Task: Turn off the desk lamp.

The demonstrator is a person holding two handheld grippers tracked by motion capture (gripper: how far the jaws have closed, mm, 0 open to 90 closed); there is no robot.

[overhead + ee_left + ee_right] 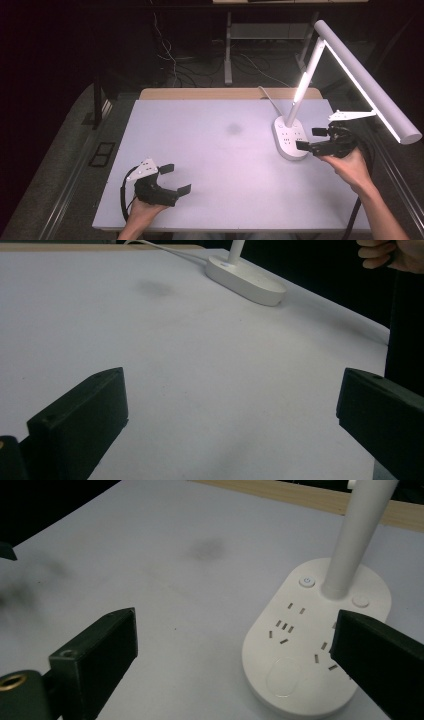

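The high view looks forward and down from above the person's side of the worktop [215, 150], far enough back to take in all of it, with the lamp base [290, 137] at right of centre. The left gripper view sits low over the worktop's near part, well away from the lamp base [246, 277], facing it across bare surface. The right gripper view hangs close above the lamp base [312, 640], angled down. All three views share that base.
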